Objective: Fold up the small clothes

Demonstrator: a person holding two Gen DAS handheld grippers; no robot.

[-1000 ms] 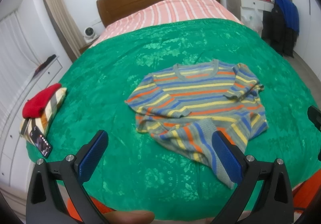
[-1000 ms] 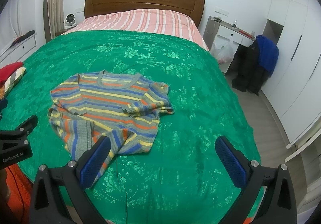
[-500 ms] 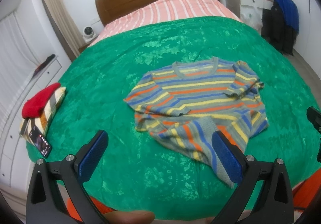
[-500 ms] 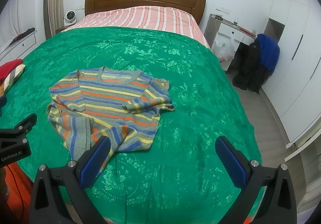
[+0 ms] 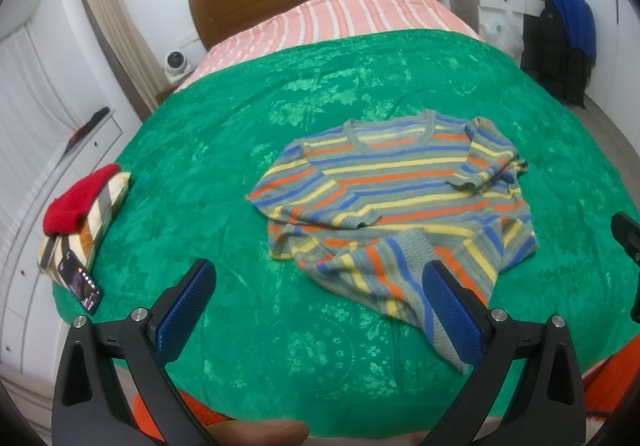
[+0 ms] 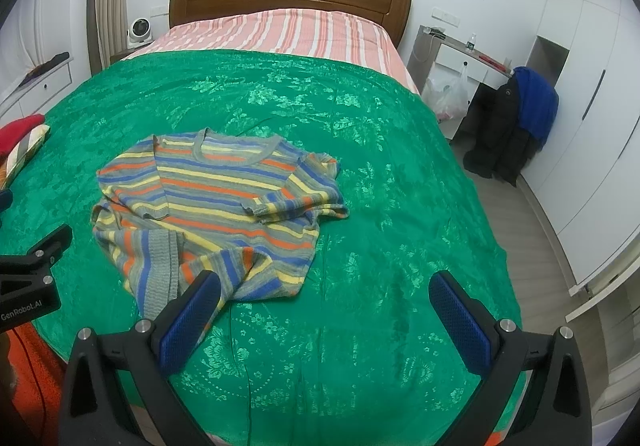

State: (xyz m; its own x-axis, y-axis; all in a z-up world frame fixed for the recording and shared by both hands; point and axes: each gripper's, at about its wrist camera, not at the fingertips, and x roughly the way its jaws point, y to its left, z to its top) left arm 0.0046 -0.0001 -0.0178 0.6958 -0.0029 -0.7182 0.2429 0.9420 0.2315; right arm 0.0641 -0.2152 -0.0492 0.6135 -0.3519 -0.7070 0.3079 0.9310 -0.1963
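striped sweater (image 5: 396,202) lies rumpled at frame centre on the green bedspread (image 5: 208,174), sleeves tucked in | left gripper (image 5: 320,310) wide, empty | right gripper (image 6: 324,320) wide, empty | since a second ago both views sit slightly nearer; folding likely next

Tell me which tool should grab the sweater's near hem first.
Left, probably. The left tool is open with the striped sweater hem at its right finger; the right tool faces mostly bare green bedspread.
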